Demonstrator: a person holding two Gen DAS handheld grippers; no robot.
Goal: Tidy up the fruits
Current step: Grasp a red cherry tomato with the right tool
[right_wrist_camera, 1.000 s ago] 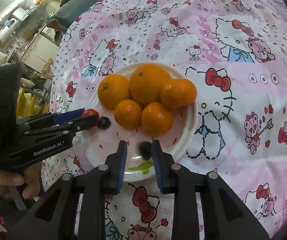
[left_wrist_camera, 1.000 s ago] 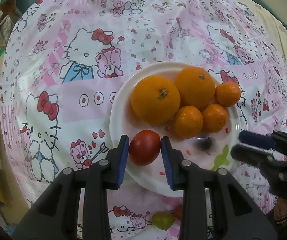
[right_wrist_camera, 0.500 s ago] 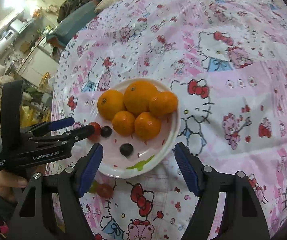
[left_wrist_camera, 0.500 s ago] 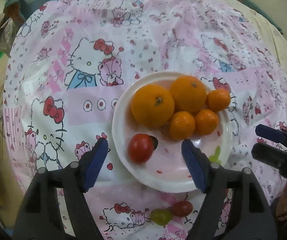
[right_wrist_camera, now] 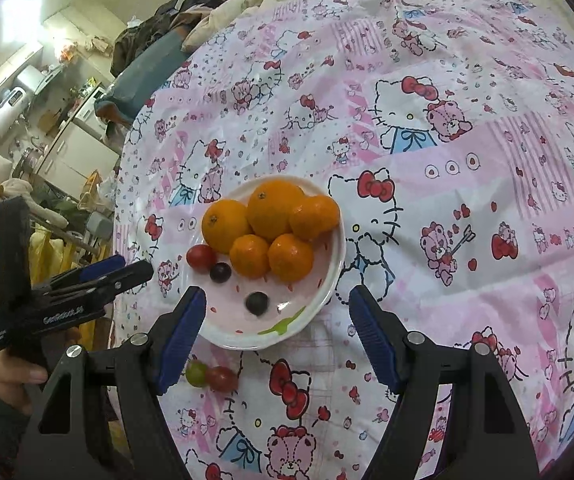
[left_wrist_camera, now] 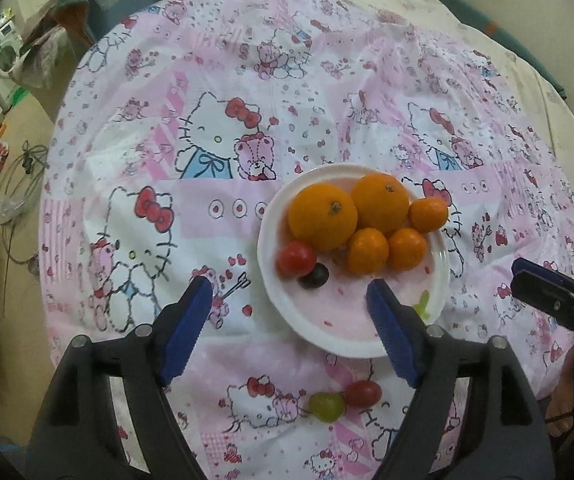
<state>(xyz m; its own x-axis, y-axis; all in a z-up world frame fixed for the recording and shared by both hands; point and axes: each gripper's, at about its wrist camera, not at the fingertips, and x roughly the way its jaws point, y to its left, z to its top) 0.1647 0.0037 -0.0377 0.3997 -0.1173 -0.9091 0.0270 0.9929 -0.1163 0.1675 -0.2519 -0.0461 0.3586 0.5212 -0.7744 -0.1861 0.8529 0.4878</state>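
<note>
Hovering over a white plate (left_wrist_camera: 271,292), the left gripper (left_wrist_camera: 289,302) has its blue-padded jaws spread wide and in the act of opening further, with nothing pinched between them. Just ahead of its fingers sits a red cherry tomato (left_wrist_camera: 296,258) with a dark grape (left_wrist_camera: 314,276) touching it, both on the plate's near-left part. Further out from the tips are two big oranges (left_wrist_camera: 323,217) side by side, and three small mandarins (left_wrist_camera: 368,251) tucked in to their right. Below the plate and between the gripper's two arms, a green grape (left_wrist_camera: 327,407) and a red grape (left_wrist_camera: 362,394) lie touching each other on the Hello Kitty tablecloth (left_wrist_camera: 207,152), off the plate.

The right gripper (right_wrist_camera: 277,306) is also let go, jaws wide apart and empty. A second dark grape (right_wrist_camera: 256,303) sits on the plate (right_wrist_camera: 327,280) right between and just ahead of its tips, on its own. Beyond that, the mandarins (right_wrist_camera: 290,257) and oranges (right_wrist_camera: 275,208) are bunched up at the far side of the plate. The tomato (right_wrist_camera: 201,257) and the first dark grape (right_wrist_camera: 220,272) are off to the left of its fingers. The loose green grape (right_wrist_camera: 195,373) and red grape (right_wrist_camera: 221,378) are on the cloth (right_wrist_camera: 467,160) right by its left finger, short of the plate rim.

Way off to the left in the right wrist view, the left gripper (right_wrist_camera: 115,272) shows side-on, held by a person's hand (right_wrist_camera: 11,372) in a dark sleeve. In the left wrist view the right gripper's tips (left_wrist_camera: 535,276) poke in from the right, clear of the plate.
</note>
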